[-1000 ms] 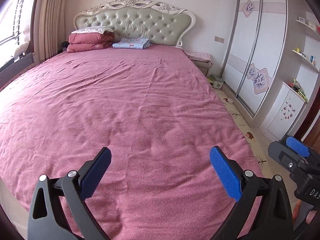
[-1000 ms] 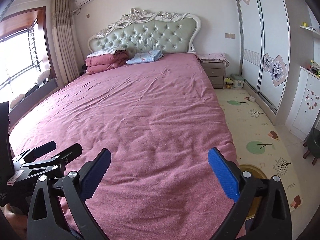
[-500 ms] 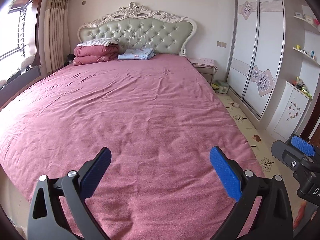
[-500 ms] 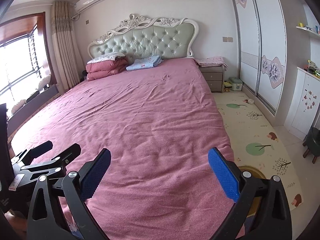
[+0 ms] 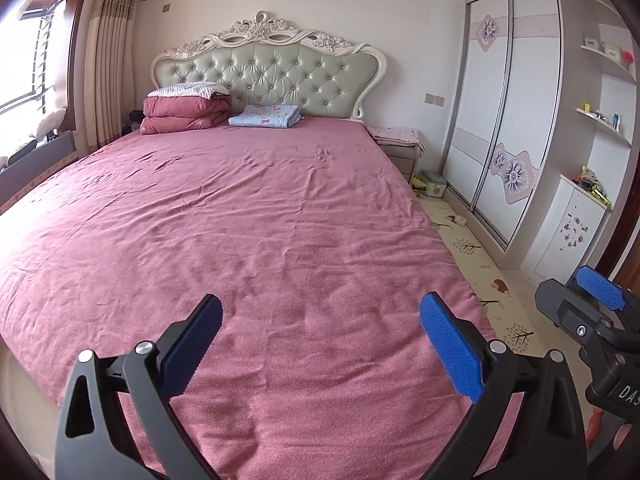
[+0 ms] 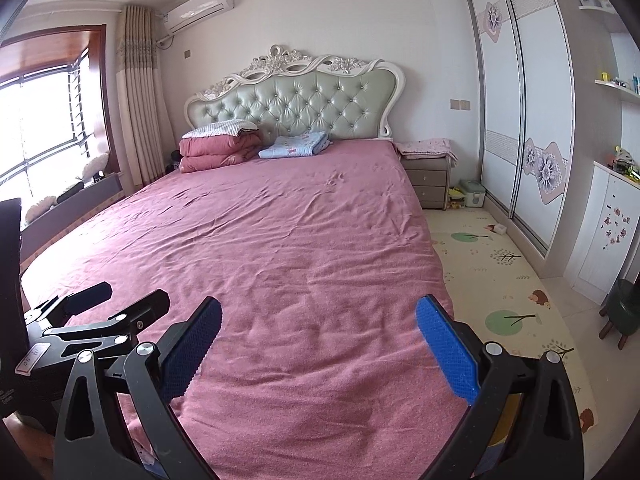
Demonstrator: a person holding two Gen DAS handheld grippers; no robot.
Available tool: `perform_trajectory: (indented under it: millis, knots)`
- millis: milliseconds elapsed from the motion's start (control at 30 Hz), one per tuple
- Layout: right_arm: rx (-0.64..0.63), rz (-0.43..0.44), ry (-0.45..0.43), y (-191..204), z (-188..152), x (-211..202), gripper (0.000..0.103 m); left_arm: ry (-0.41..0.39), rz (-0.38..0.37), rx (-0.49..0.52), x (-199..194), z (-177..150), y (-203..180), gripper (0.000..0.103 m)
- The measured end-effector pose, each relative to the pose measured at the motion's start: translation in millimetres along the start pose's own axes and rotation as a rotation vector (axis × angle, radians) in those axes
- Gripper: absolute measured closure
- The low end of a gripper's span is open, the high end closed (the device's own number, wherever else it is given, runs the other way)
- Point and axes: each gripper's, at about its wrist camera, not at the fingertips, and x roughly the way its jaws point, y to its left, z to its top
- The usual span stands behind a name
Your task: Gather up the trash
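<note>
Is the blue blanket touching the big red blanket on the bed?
Apart. The left wrist view shows a strip of pink bedspread between the blue blanket and the red blanket.

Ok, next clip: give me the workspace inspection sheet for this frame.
Surface: pink bedspread, wrinkled, bare in the middle.
Job's things: no trash seen on the bed; a small pale item lies on the floor mat by the wardrobe, too small to identify.
Clutter: folded pink quilt and blue blanket at the headboard.
Grippers: left gripper open, empty; right gripper open, empty.
Cables: nothing seen.
Surroundings: wardrobe, nightstand, green stool.
</note>
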Motion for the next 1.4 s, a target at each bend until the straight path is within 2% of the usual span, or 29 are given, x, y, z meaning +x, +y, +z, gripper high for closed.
perform_trajectory:
  millis: [233, 1400]
  knots:
    - [-0.002, 0.008, -0.001, 0.4, -0.5, 0.6, 0.009, -0.004, 0.028, 0.016, 0.0, 0.6, 1.8, 0.004]
    - [0.001, 0.009, 0.033, -2.1, -6.4, 9.5, 0.009, 0.023, 0.036, 0.047, 9.2, -4.2, -5.3, 0.004]
